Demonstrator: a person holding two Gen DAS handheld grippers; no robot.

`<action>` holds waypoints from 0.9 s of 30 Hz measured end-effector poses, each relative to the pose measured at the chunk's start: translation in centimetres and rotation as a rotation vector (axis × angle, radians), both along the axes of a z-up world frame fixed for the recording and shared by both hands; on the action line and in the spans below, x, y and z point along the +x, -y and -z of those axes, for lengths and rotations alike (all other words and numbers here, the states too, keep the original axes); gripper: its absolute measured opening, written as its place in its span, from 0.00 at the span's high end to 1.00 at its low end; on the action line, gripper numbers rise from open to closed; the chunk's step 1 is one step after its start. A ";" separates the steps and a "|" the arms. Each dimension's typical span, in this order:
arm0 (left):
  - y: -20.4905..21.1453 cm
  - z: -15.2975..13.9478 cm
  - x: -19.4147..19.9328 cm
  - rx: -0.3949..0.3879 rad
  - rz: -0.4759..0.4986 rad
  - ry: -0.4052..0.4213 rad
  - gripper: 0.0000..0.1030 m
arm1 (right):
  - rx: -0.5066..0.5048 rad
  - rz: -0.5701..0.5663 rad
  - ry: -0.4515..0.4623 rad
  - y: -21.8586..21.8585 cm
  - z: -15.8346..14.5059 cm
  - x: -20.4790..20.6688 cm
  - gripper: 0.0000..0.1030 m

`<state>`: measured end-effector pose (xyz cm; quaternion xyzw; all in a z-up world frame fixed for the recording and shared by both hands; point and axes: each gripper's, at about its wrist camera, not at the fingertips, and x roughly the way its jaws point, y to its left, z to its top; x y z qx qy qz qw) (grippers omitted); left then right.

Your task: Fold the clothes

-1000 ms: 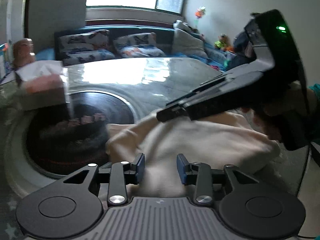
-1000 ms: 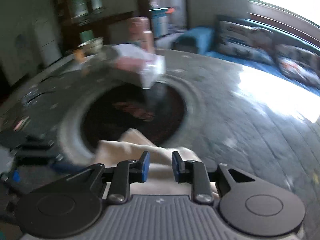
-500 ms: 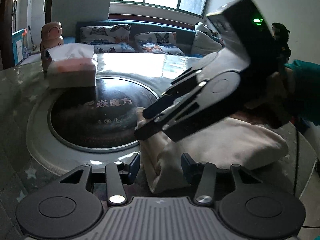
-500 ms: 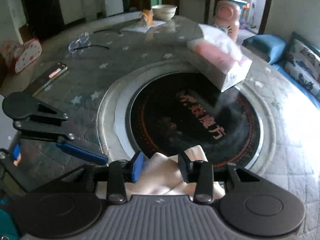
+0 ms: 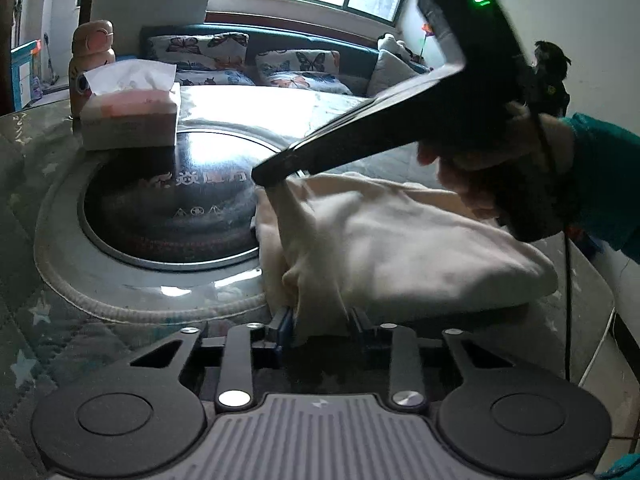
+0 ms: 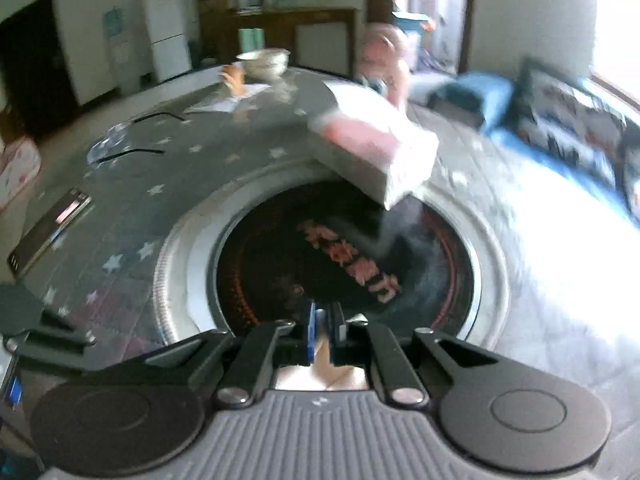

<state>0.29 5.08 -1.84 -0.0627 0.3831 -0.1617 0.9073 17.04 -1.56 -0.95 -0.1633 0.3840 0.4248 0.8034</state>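
Cloth fills the near middle of the table (image 5: 48,344): a cream, soft cotton garment (image 5: 400,240) lies bunched at the near rim of the round black glass cooktop (image 5: 168,208) set into the table's centre. The left gripper (image 5: 320,322) has a hanging fold of the garment between its jaws, which look closed on it, though cloth hides the pads. The right gripper (image 6: 324,332) has its jaws nearly together with a sliver of the same cream fabric pinched between them; in the left view its tip meets the garment's far corner over the cooktop rim. Holding two corners of one edge this way probably serves to lift and carry that edge across for a fold. Open room lies over the cooktop and toward the table's bright far side. A pink-and-white tissue box (image 5: 130,118) sits on the cooktop's far left rim, and a phone (image 6: 48,236) and eyeglasses (image 6: 120,146) rest nearer the table's left edge, well apart from the garment.
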 end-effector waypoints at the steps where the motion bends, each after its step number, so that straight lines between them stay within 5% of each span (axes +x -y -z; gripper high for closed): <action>1: 0.0 0.0 0.0 0.003 0.003 -0.002 0.72 | -0.001 0.012 -0.010 -0.1 0.6 0.2 0.95; 6: -0.4 -1.0 -0.3 0.026 0.008 0.014 0.70 | 0.063 0.059 -0.081 1.0 0.9 1.4 0.92; 12: -0.7 -3.3 0.7 0.015 0.019 0.063 0.67 | 0.075 0.168 0.015 7.3 -3.0 -1.2 0.86; 21: 3.8 -1.5 5.4 0.052 0.095 0.010 0.65 | -0.032 0.362 0.008 16.9 0.4 -6.6 0.86; 27: 3.4 -1.7 6.0 0.063 0.083 0.002 0.63 | 0.008 0.478 0.009 21.0 0.7 -6.5 0.86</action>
